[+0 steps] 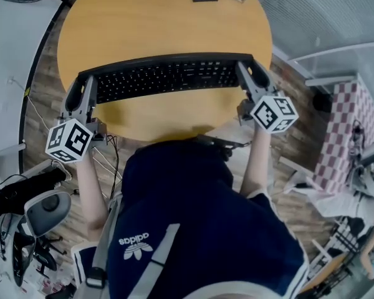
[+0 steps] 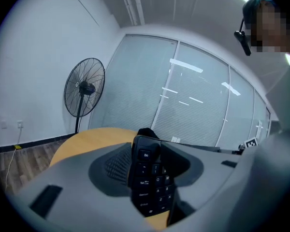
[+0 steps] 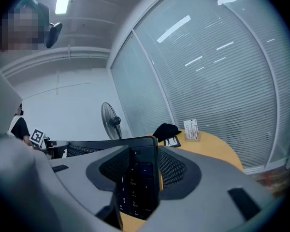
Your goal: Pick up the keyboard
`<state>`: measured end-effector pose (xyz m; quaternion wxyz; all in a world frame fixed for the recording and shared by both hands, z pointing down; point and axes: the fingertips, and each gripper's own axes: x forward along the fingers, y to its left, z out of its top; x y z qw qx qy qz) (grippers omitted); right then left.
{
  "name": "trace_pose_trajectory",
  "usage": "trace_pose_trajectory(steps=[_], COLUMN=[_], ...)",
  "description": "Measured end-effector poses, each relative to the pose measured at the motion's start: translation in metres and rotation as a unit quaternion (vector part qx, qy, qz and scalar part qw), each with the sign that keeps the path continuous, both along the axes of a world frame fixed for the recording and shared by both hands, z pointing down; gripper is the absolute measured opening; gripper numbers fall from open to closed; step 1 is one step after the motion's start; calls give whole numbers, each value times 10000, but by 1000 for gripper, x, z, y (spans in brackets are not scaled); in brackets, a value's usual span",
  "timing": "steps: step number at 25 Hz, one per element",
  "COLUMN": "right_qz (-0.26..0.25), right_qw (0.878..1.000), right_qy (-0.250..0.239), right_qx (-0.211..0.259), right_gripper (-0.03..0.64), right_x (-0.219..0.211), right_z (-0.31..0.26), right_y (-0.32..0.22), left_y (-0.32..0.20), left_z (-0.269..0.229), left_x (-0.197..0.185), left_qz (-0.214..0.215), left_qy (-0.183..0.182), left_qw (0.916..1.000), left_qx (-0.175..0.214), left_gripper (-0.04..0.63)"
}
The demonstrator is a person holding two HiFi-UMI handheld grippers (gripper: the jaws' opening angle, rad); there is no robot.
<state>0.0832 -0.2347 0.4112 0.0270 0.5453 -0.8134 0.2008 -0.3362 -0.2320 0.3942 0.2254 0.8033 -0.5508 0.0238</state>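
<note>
The left gripper [image 1: 87,95] has its jaws closed down to the thickness of the board on the left end of the keyboard [image 1: 165,76]. The left gripper view shows the Esc and Tab corner pinched between the pads.

The keyboard spans the near part of the round table [image 1: 162,23], its long side toward the person, held at both ends. A dark band on the wood below it suggests it is just clear of the top, though I cannot be sure.

The right gripper [image 1: 252,80] is likewise clamped on the right end, over the number-pad keys.

To do the lift well, raise both ends together at one pace – level, with no twist and no pull outward. Each grip holds only the last few keys, so any sideways drift could let an end slip out
</note>
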Motion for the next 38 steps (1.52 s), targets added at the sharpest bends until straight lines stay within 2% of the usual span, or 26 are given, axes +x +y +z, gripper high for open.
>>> trace_pose_trajectory(steps=[4, 8, 14, 20, 27, 38], right_qz=[-42, -209, -349, -411, -521, -564], right_qw=[9996, 9992, 9978, 9964, 9950, 9916], right_qy=[-238, -167, -17, 63, -82, -8], right_qx=[146, 302, 565, 745, 850, 1161], right_gripper=[170, 170, 170, 170, 170, 170], right_x=[2, 2, 43, 67, 71, 75], right_z=[-14, -33, -61, -85, -95, -121], right_y=[13, 28, 55, 71, 88, 116], left_y=[17, 39, 74, 98, 127, 161], left_z=[-33, -54, -66, -82, -99, -120], left_x=[0, 3, 44, 68, 71, 78], left_qz=[-165, -369, -422, -516, -713, -922], left_qy=[-8, -25, 52, 183, 75, 63], left_qw=[9991, 9972, 9964, 9950, 9924, 9863], left_qx=[387, 644, 737, 829, 1000, 1369], left_gripper=[189, 189, 189, 189, 189, 189])
